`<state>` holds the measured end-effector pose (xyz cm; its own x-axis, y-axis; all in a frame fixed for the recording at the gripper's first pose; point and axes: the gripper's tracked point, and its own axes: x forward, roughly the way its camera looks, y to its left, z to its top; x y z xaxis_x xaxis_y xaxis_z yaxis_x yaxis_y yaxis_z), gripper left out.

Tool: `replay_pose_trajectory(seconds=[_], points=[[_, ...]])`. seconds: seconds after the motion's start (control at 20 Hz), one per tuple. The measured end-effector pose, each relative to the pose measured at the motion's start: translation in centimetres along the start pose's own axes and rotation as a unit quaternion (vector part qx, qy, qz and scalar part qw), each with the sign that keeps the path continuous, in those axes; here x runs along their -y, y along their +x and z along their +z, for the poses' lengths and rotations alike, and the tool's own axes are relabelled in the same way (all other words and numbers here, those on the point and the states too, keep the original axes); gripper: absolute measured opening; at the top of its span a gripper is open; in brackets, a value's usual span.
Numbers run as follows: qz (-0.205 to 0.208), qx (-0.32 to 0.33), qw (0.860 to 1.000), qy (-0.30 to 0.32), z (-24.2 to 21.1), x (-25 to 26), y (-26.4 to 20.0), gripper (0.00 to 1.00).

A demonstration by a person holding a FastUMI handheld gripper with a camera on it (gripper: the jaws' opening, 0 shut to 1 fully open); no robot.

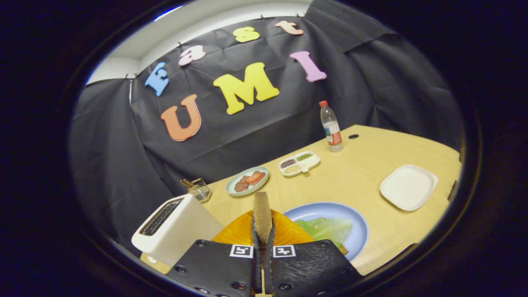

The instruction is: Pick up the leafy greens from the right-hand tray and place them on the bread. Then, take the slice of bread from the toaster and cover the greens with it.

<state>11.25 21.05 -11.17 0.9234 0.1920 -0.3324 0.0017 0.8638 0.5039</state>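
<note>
Gripper [262, 243] closed on a slice of bread [262, 216], both fingers [254, 247] pressing its 2 faces, slice held upright and edge-on, brown crust rising above the fingertips. 2 square black-and-white marker tags on the gripper body, 1 on each side of the slice; no readable writing on them.

Directly beyond the fingers, an orange plate [284, 233], partly hidden behind the gripper and the held slice. Touching or overlapping its right side, a blue plate [354, 225] with leafy greens [326, 230] lying flat on it; whether bread lies under the greens cannot be told.

Left of the fingers, a white toaster [175, 227] standing on the table [359, 173], dark slots facing up, near the table's front-left corner. Behind the toaster, a small wire basket [198, 189] at the table's edge.

Farther back, a pale green round plate [246, 180] carrying reddish and brown food pieces. Just right of it, a white divided tray [300, 163] with 3 compartments: dark grains, green bits, pale bits. Beyond that, near the cloth wall, an upright clear plastic bottle [331, 127] with a red cap and a red and white label, print too small to read. Beside the bottle, a small dark hole in the tabletop.

Well to the right, apart from everything else, a bare white square tray [408, 187].
</note>
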Motion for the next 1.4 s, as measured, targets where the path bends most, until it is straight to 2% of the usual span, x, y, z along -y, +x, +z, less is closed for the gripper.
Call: replay_pose_trajectory(seconds=[0.15, 0.2, 0.25, 0.4, 0.45, 0.7, 0.8, 1.05, 1.1, 1.3, 1.4], points=[[-0.001, -0.008, 0.999, 0.040, -0.6, 1.9, 0.2, 0.03], [-0.004, -0.011, 0.999, 0.044, -0.8, 2.5, 0.3, 0.03], [-0.008, -0.011, 0.999, 0.045, -0.9, 3.4, 0.3, 0.08], [-0.012, -0.015, 0.998, 0.054, -1.2, 5.0, 0.3, 0.08], [-0.012, -0.017, 0.998, 0.056, -1.3, 5.5, 0.3, 0.14], [-0.018, -0.024, 0.998, 0.058, -1.6, 7.7, 0.7, 0.26], [-0.021, -0.033, 0.997, 0.059, -1.9, 8.4, 0.7, 0.27], [-0.035, -0.045, 0.997, 0.049, -2.3, 10.1, 0.5, 0.53], [-0.035, -0.041, 0.998, 0.045, -1.9, 10.4, 0.3, 0.53], [-0.048, -0.003, 0.999, -0.010, 1.4, 11.1, -1.8, 0.68], [-0.051, 0.030, 0.997, -0.047, 4.0, 11.0, -3.6, 0.83]])
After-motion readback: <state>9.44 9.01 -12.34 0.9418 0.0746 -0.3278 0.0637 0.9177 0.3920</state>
